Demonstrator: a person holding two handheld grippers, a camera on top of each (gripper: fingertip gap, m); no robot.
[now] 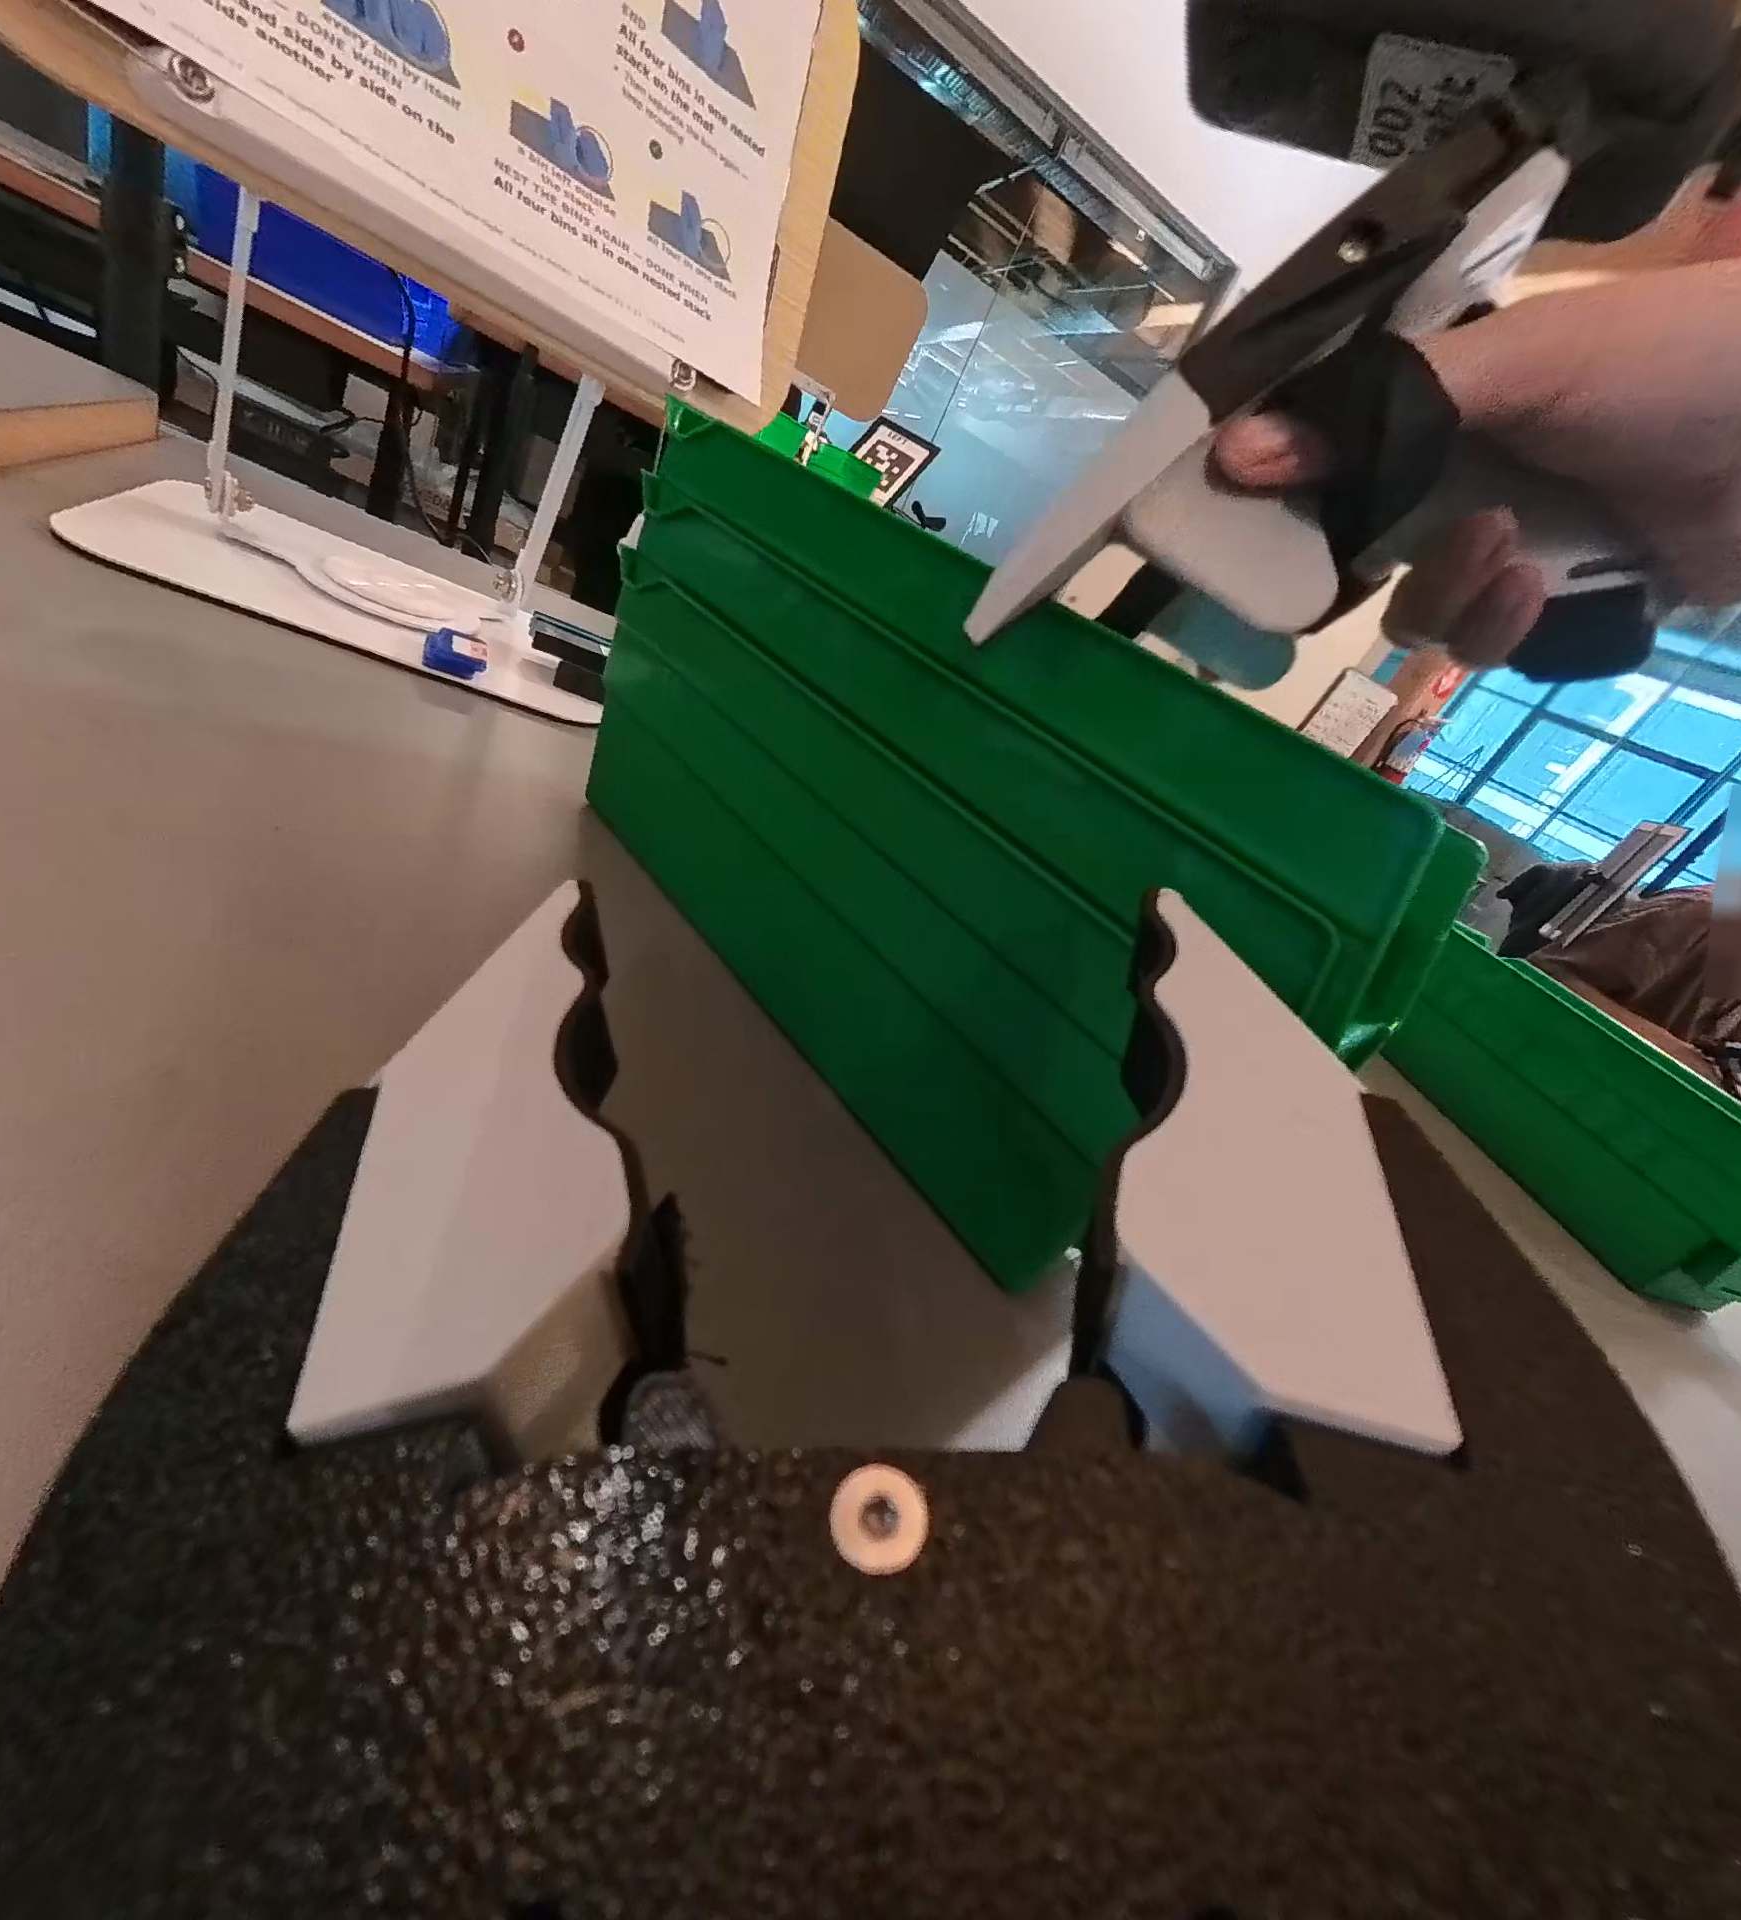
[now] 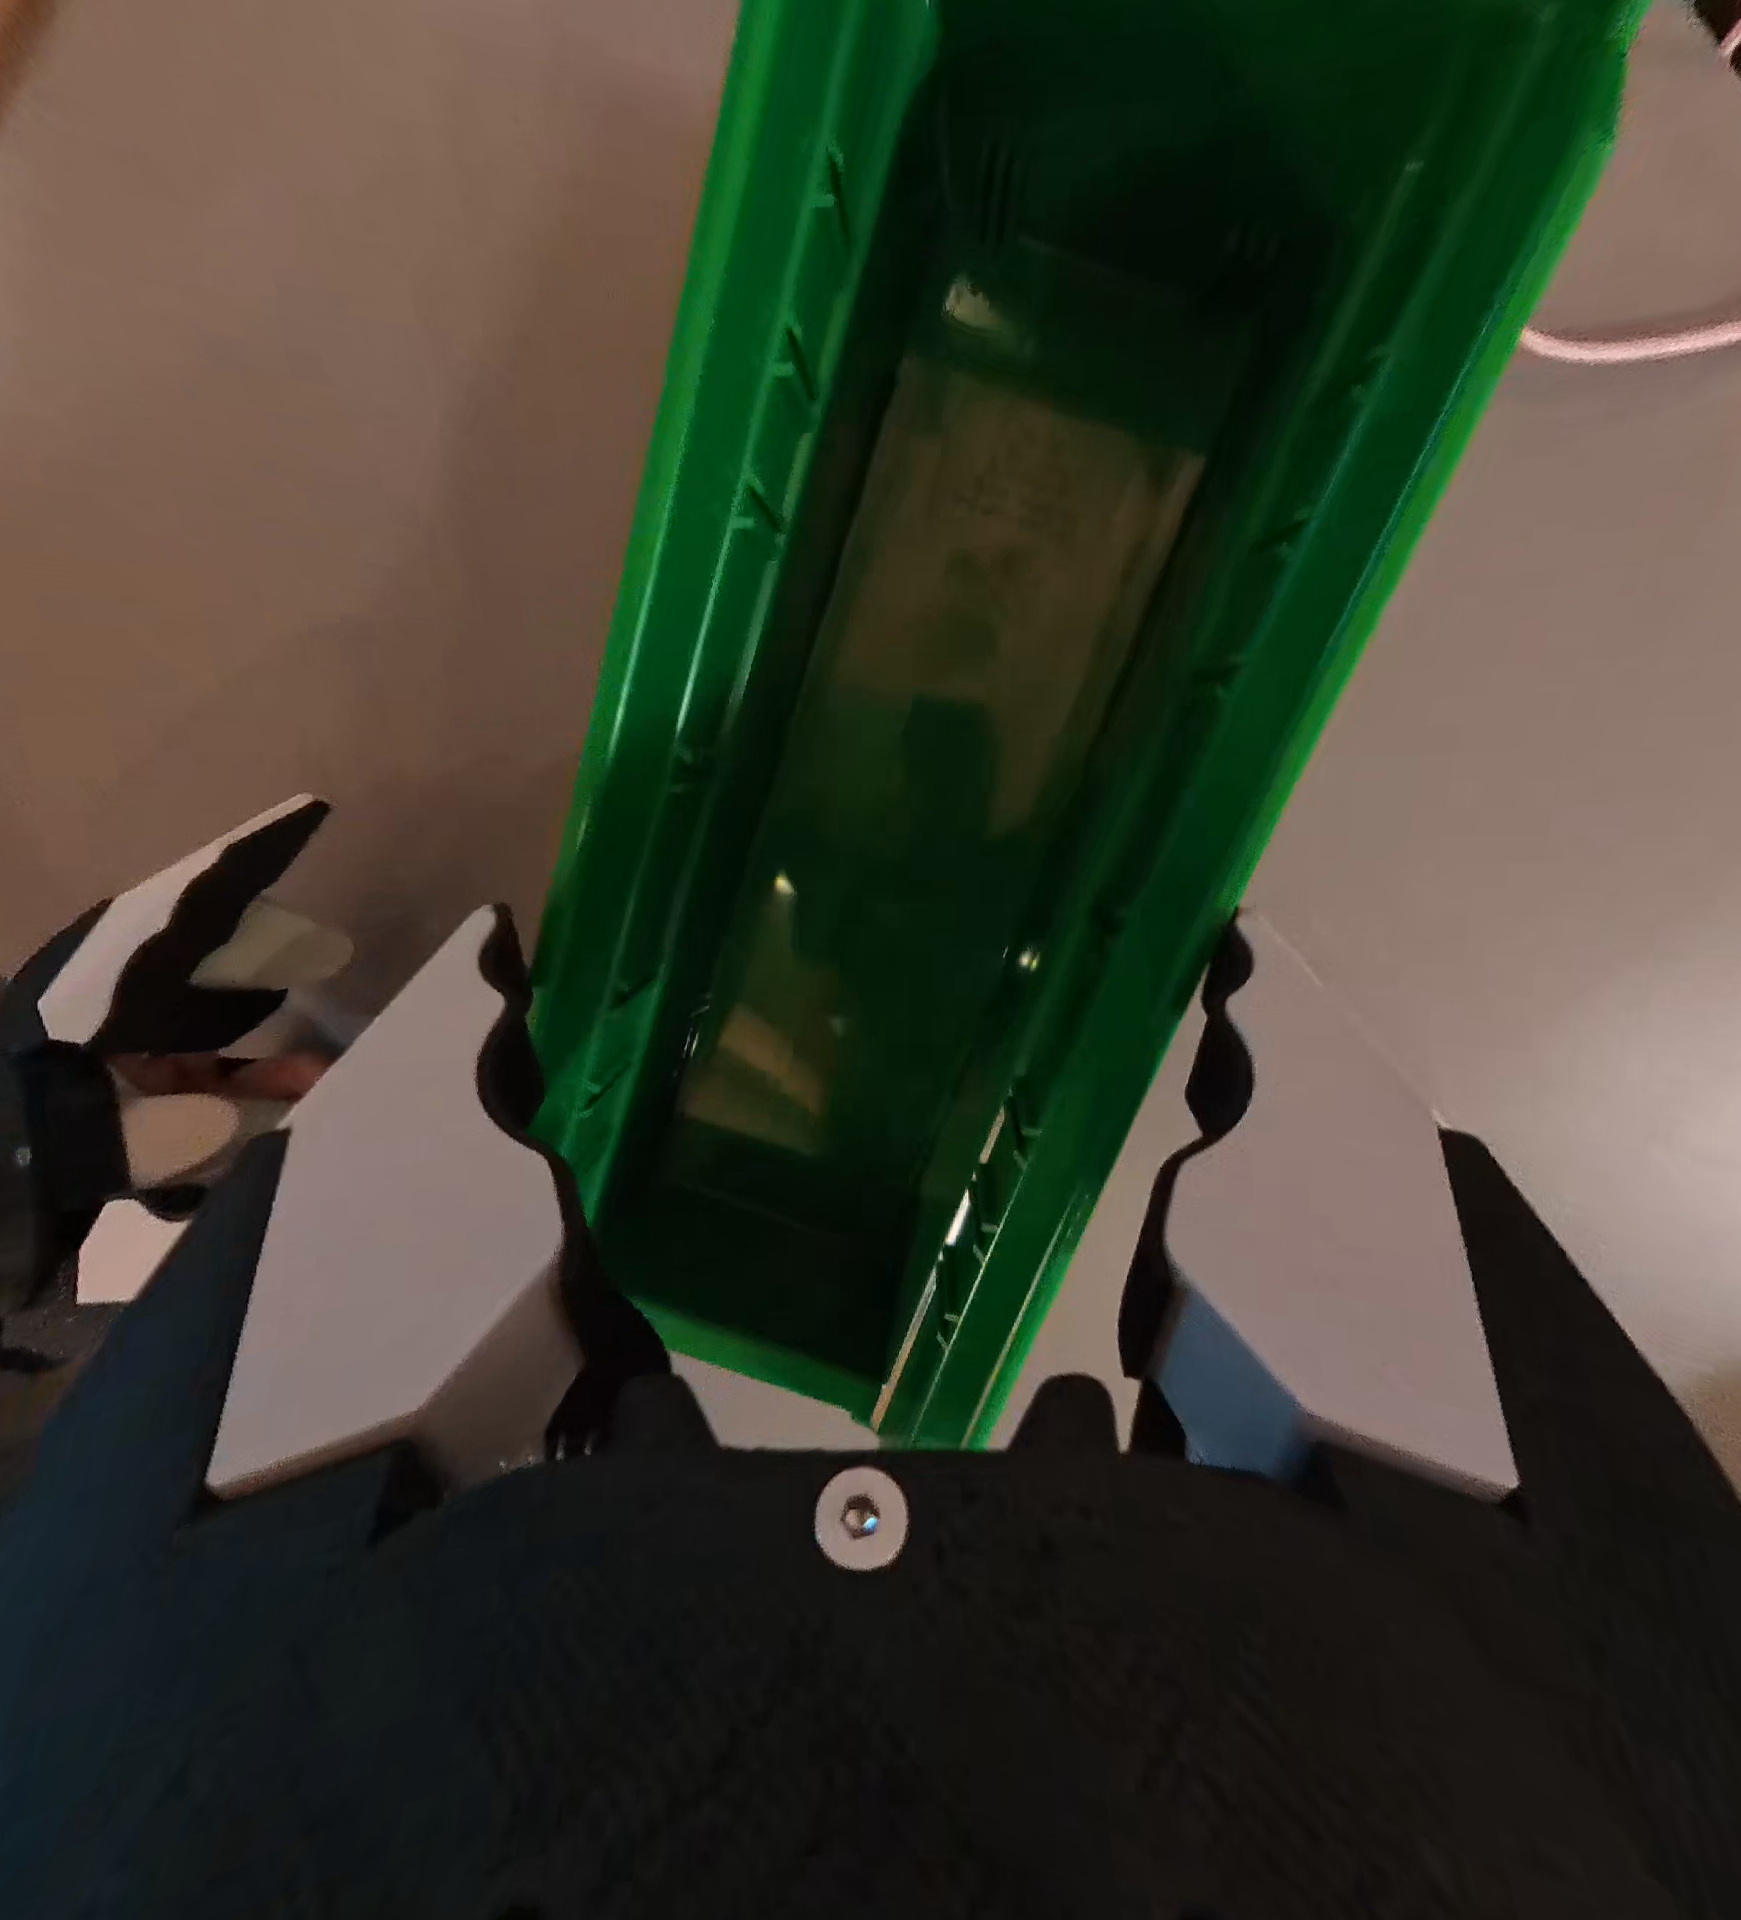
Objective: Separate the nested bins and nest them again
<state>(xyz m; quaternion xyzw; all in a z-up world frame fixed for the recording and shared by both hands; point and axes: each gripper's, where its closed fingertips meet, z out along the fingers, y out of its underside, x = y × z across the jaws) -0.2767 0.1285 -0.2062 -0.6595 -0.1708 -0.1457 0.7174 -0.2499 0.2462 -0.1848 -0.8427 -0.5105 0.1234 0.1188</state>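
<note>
Both grippers have fingers apart: the right gripper [image 2: 866, 1049] straddles the long green plastic nested bins [image 2: 1032, 675] at frame centre without clamping, the left gripper [image 1: 866, 1049] waits beside them, so separation seems barely begun; next, grip one rim.

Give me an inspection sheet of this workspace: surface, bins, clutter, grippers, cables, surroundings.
Surface: grey table, bare near the grippers.
Job's things: nested green stack standing on the table; another green bin lying beyond it.
Clutter: sign stand at the far side.
Grippers: left gripper open, empty, beside the stack; right gripper open, astride the stack's top bin.
Cables: pink cable on the table.
Surroundings: windows, blue crates.
</note>
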